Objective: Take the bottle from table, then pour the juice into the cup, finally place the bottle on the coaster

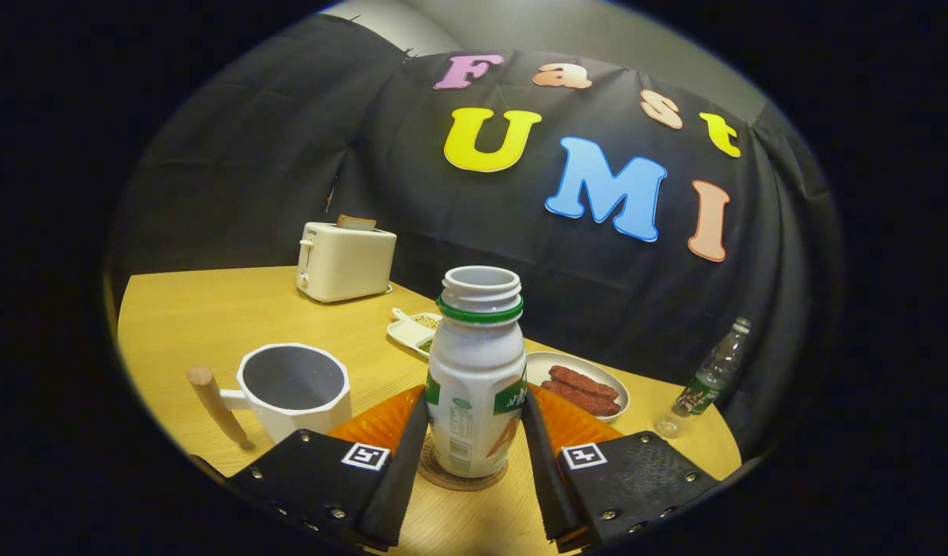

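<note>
Hand-held gripper (475,444) fingers flanked the uncapped juice bottle (476,378), one on each side of its lower body. Whether both pads actually pressed on it or stood just off its sides could not be told from the gripper view. That white bottle, with a green ring under its open neck and a green-and-orange label, stood upright on a round coaster (460,475), whose rim showed around its base between the fingers. To the left of the bottle, just beyond the left finger, sat a white faceted cup (294,392) with a grey inside and a wooden stick handle pointing out to the near left. Farther back on the left of the wooden desk (203,316) stood a cream toaster (344,260) with a slice of bread in its slot. Behind the bottle lay a small white dish (413,330) with a spoon and some greenish grains, and to its right a plate of reddish-brown sausages (584,388). Far right, near the desk edge, stood a clear plastic bottle (709,376) with a green label.
</note>
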`<state>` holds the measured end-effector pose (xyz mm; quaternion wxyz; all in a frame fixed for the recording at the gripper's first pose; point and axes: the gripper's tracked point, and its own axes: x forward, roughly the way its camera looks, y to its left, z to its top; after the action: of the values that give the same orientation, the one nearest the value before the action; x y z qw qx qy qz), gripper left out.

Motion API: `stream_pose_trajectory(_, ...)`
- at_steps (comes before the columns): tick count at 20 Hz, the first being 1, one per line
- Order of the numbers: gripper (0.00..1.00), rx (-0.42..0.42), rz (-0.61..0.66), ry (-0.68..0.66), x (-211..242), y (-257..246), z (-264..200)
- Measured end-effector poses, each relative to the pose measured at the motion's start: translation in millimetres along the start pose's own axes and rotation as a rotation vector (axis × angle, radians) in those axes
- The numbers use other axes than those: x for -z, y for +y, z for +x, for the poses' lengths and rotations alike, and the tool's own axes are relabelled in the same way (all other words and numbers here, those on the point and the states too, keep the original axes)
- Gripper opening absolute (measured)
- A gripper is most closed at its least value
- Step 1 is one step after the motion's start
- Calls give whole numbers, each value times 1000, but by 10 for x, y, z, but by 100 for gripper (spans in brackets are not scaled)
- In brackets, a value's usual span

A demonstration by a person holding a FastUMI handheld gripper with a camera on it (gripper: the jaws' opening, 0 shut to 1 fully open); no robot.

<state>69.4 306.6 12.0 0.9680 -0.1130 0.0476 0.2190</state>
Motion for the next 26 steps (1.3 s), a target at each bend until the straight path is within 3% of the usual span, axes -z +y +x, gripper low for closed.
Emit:
stream_pose_trajectory(4, 66, -49, 123, 24, -6, 84, 30)
stream_pose_trajectory(26, 69, 22, 197, 8, 0, -54, 86)
